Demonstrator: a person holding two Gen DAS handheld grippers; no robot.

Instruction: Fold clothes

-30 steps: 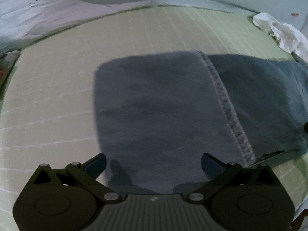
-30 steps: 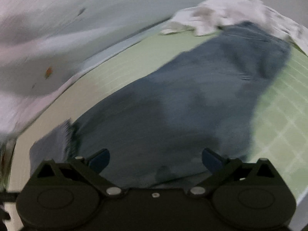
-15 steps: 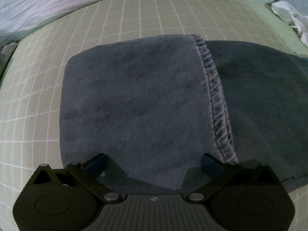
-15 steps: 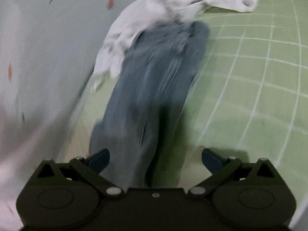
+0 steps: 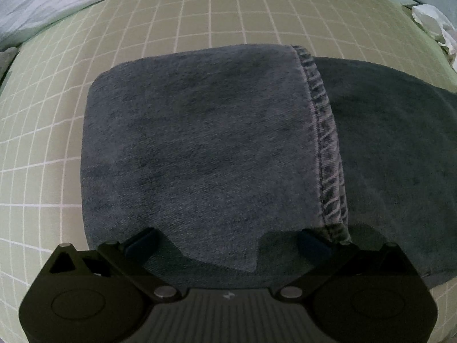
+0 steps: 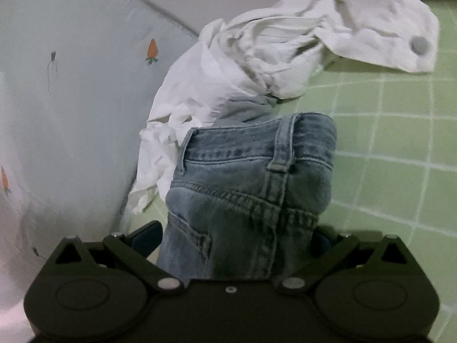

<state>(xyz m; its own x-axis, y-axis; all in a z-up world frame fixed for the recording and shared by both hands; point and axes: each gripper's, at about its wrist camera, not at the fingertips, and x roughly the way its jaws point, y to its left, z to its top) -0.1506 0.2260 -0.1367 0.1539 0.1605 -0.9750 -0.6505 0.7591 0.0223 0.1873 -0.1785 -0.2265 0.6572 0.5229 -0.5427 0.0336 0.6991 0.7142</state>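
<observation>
No brand name, label or readable writing shows anywhere – only a small pale mark, too small to read, on the body of the left gripper (image 5: 227, 238). In the left wrist view, a folded-over leg of blue jeans (image 5: 200, 148) lies flat on a pale green mat (image 5: 42, 143) crossed by a white grid, with its stitched hem (image 5: 325, 154) running up the right side over a darker layer of the same denim. The left gripper's fingers are spread wide with nothing held between them, both tips low over the near edge of the cloth. Half a second ago the fold looked smaller and further off; now it fills more of the view. In the right wrist view, the waistband (image 6: 257, 145) end of the jeans, with a belt loop and a pocket corner, rises between the wide-apart fingers of the right gripper (image 6: 231, 235); whether the tips touch the denim cannot be told. A crumpled white garment (image 6: 257, 54) lies beyond on the mat, and pale bedding printed with small carrots (image 6: 71, 85) is at the left – half a second ago this view was blurred, showing the jeans as a long dark strip, and now it is sharp and close on the waistband
</observation>
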